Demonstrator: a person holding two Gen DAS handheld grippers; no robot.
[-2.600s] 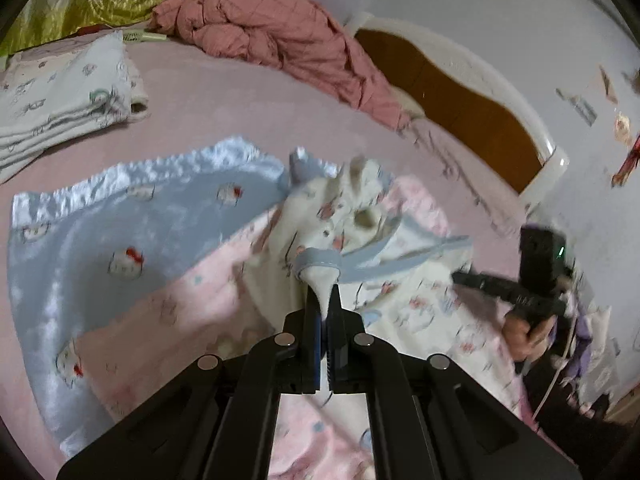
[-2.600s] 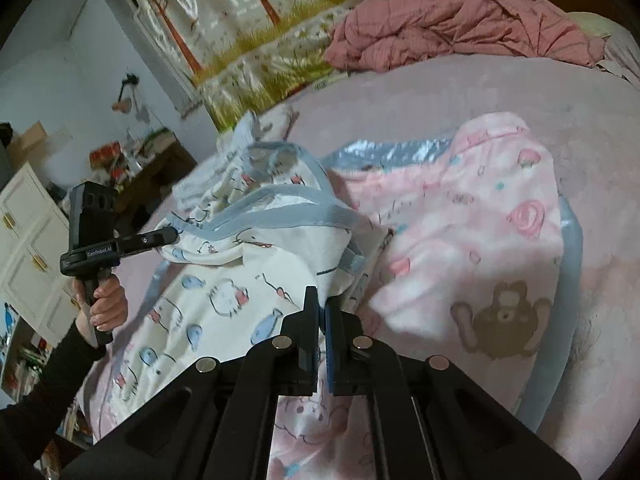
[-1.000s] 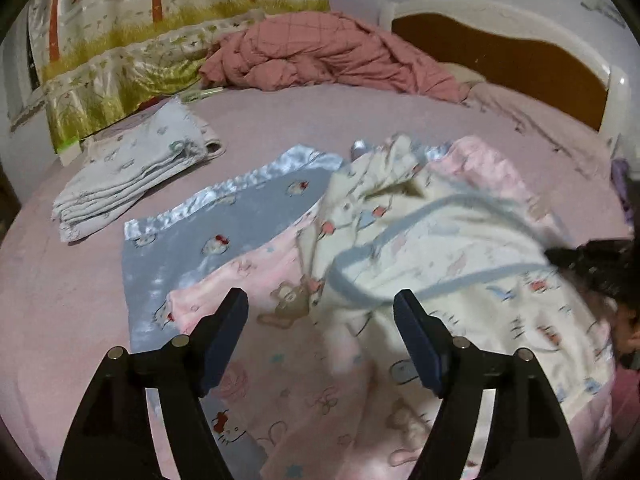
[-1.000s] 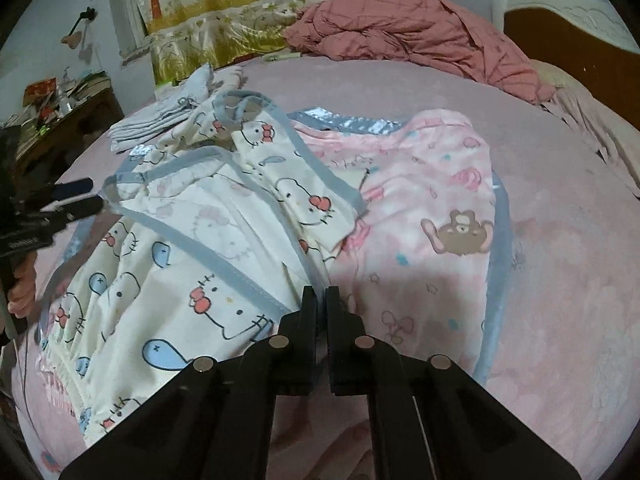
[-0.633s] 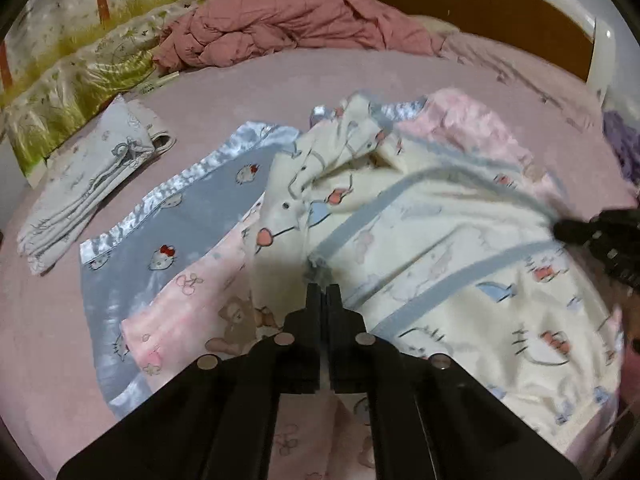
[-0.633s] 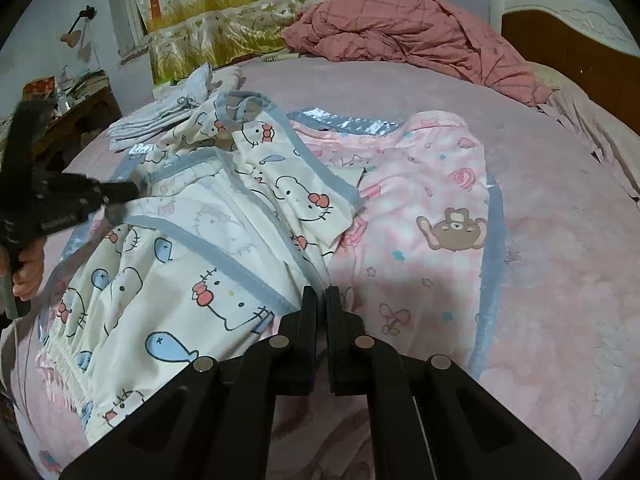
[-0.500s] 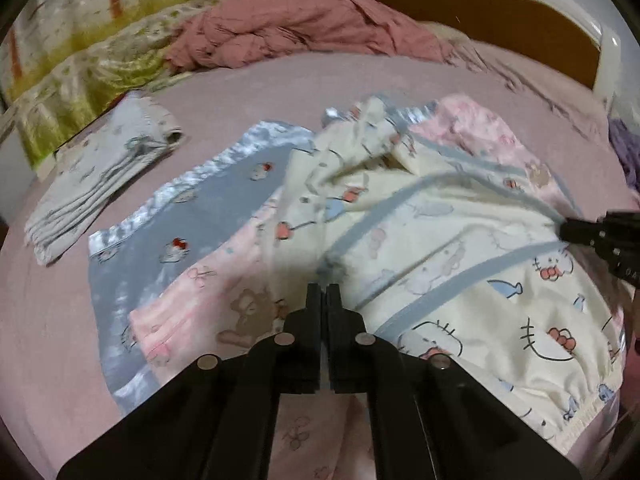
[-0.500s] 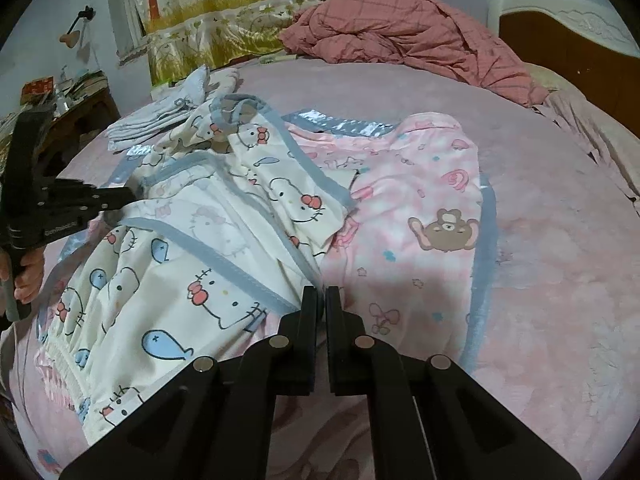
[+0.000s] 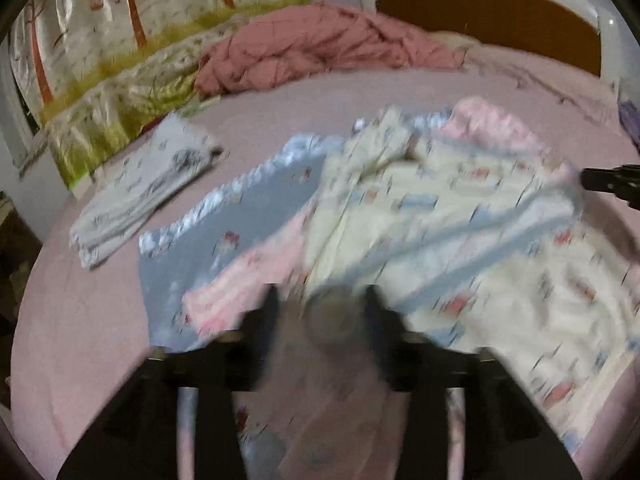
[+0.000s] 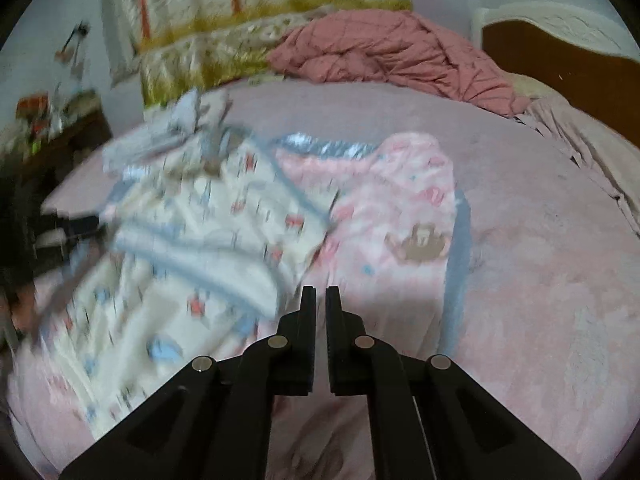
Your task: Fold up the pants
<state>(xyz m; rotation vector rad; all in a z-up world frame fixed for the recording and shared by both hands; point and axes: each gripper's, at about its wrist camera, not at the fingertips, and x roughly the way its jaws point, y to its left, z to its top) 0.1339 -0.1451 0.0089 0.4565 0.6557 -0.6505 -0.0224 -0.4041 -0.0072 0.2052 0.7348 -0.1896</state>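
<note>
Your left tool (image 9: 320, 312) is opening right now after a quick snap shut half a second back, its blurred jaws parting over the near edge of the cream cartoon-print pants (image 9: 460, 240) with no cloth clearly pinched between them. Your right tool (image 10: 320, 300) stays closed with nothing in it, fingertips hovering just above the pink bear-print blanket (image 10: 400, 220), the pants' edge just to its left. So the pants are loose: they lie in a rumpled, half-gathered heap on top of the pink blanket, blue trim bands crossing them, where moments ago your left tool had a pinch of the fabric lifted. My read is that you've let go to re-grip, and the fold itself isn't made yet; the cloth needs flattening first. Further out, a blue satin-edged blanket (image 9: 224, 232) pokes out from under the pink one, and a folded stack of pale printed laundry (image 9: 140, 196) sits apart on the pink bed sheet (image 10: 540, 240). Beyond that, a crumpled rose quilt (image 10: 392, 48) is bunched near the wooden headboard (image 10: 560, 68), with a tree-and-grass curtain (image 10: 260, 0) on the far wall.
</note>
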